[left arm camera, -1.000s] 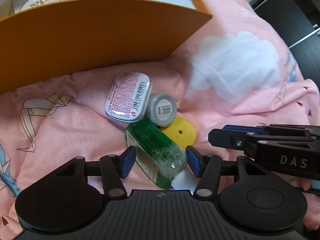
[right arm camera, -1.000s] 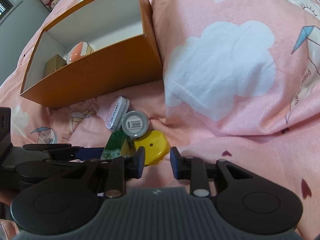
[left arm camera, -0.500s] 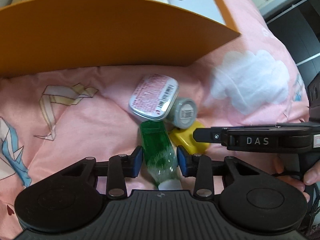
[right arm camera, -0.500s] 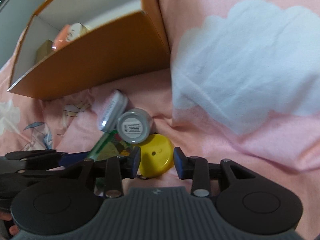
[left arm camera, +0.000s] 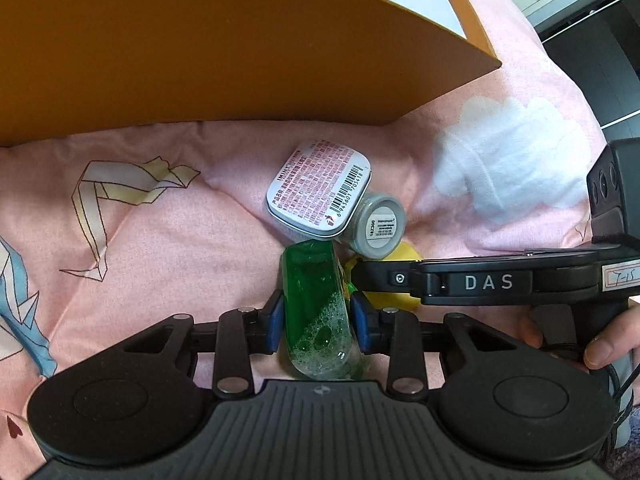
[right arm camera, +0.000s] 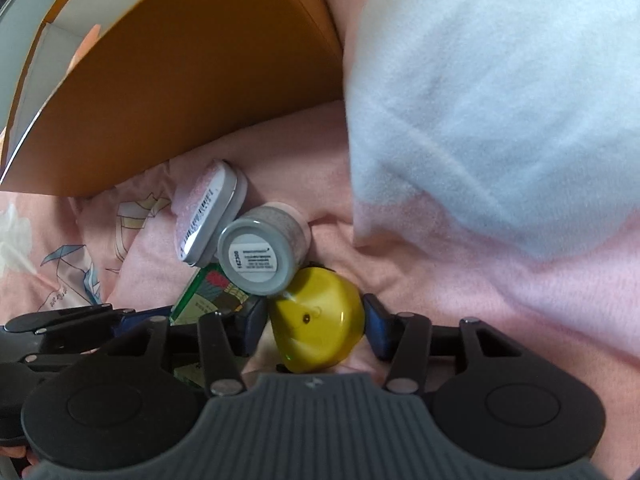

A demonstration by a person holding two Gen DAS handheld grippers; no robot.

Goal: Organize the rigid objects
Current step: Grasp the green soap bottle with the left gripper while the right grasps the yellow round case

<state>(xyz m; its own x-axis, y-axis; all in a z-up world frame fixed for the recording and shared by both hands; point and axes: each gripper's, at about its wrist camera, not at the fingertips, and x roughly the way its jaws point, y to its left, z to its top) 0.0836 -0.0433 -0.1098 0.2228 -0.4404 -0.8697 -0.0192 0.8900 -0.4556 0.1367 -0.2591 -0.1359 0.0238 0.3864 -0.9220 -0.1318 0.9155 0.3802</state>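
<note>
A green bottle (left arm camera: 316, 304) of foamy liquid lies on the pink bedspread, and my left gripper (left arm camera: 318, 322) is shut on it. A white tin (left arm camera: 318, 188) and a grey-capped jar (left arm camera: 378, 222) lie just beyond it. A yellow round object (right arm camera: 318, 326) sits between the fingers of my right gripper (right arm camera: 314, 326), whose jaws stand around it with small gaps. The right gripper crosses the left wrist view (left arm camera: 480, 282). The tin (right arm camera: 208, 212), the jar (right arm camera: 260, 250) and the bottle's label (right arm camera: 212, 296) also show in the right wrist view.
An orange cardboard box (left arm camera: 224, 48) with a white inside stands just behind the pile, also in the right wrist view (right arm camera: 192, 64). A pink object peeks over its wall. The bedspread (left arm camera: 160, 232) has a white cloud patch (left arm camera: 508, 168) at the right.
My left gripper has closed onto the green bottle. My right gripper has moved forward and down so that the yellow object now sits between its fingers.
</note>
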